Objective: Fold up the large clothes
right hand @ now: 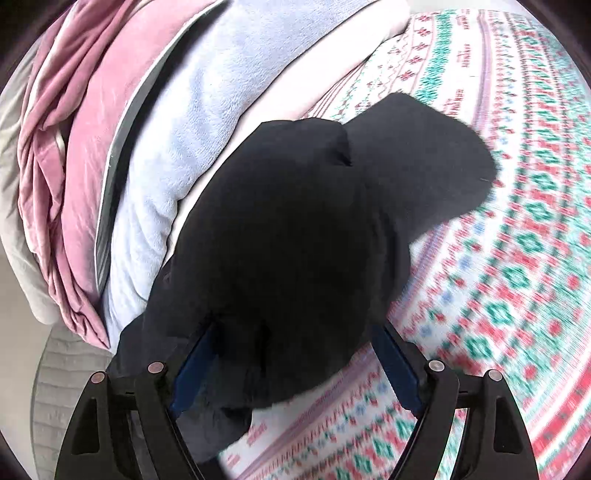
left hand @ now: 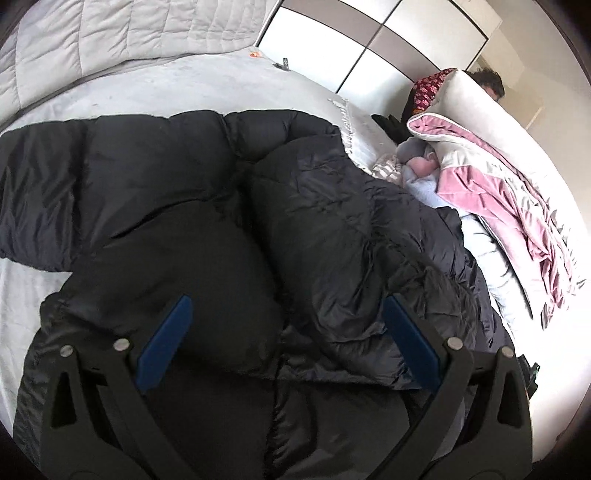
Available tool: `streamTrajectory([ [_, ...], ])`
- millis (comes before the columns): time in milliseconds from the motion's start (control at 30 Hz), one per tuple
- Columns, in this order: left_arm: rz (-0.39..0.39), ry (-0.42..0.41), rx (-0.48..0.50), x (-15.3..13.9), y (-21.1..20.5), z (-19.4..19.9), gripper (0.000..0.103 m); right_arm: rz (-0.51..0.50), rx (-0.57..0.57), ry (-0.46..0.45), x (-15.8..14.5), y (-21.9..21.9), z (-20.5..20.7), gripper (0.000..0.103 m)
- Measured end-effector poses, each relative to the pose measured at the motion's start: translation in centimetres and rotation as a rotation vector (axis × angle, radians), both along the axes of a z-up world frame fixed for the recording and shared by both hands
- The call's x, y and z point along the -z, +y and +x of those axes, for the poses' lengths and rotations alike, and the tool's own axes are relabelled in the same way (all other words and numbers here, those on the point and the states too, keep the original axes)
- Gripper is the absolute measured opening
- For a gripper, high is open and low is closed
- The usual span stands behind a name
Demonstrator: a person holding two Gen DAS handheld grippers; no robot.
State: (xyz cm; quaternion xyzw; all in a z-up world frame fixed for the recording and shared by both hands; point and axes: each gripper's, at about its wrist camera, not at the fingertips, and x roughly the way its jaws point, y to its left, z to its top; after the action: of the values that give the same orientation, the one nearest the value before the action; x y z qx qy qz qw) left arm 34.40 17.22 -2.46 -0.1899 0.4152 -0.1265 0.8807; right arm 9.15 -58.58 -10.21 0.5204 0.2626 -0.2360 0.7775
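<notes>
1. Hovering over the bed, the left gripper [left hand: 288,339] has its blue pads spread wide, with nothing pinched between them; the black puffer jacket [left hand: 207,206] lies below them.
2. The right gripper [right hand: 295,362] stands partly open with a black garment [right hand: 303,229] bunched between its blue pads. The cloth fills the gap and hides the left pad's tip, so I cannot tell whether the pads press on it.
3. In the left wrist view the puffer jacket sprawls across the bed's near part, one sleeve reaching toward the left edge, its crumpled right side running to the right edge.
4. The pale grey sheet [left hand: 192,88] is bare behind the jacket, and a quilted grey cover [left hand: 110,33] lies toward the far edge.
5. A pink and white blanket [left hand: 491,192] is heaped along the bed's right edge, a light blue fleece [left hand: 421,184] beside it, touching the jacket.
6. In the right wrist view the black garment hangs over a patterned red, green and white spread [right hand: 498,258], which is blurred.
7. A person [left hand: 487,85] is partly visible beyond the blanket heap, beside white wardrobe doors [left hand: 369,44].
</notes>
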Motion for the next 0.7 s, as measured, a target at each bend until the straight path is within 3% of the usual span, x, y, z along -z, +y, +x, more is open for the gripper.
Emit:
streamTrajectory([
  [67, 0.008, -0.007, 0.003, 0.0, -0.3, 0.2, 0.103, -0.035, -0.032, 0.007, -0.6, 0.3, 1.0, 0.029],
  [100, 0.005, -0.005, 0.004, 0.1, -0.4, 0.2, 0.103, -0.05, -0.028, -0.007, -1.1, 0.2, 1.0, 0.016],
  [133, -0.002, -0.003, 0.007, 0.2, -0.4, 0.3, 0.103, -0.069, -0.013, -0.027, -1.8, 0.2, 0.8, 0.013],
  [300, 0.027, -0.009, 0.037, 0.4, -1.6, 0.5, 0.103, -0.356, 0.058, -0.111, -8.0, 1.3, -0.4, 0.009],
  [533, 0.115, -0.073, 0.093, -0.6, -5.4, 0.7, 0.103, -0.518, 0.025, -0.166, -18.0, 3.3, 1.3, 0.009],
  [700, 0.231, -0.071, 0.153, 0.7, -9.6, 1.8, 0.103, -0.572, -0.019, -0.147, -21.1, 6.2, 3.0, 0.009],
])
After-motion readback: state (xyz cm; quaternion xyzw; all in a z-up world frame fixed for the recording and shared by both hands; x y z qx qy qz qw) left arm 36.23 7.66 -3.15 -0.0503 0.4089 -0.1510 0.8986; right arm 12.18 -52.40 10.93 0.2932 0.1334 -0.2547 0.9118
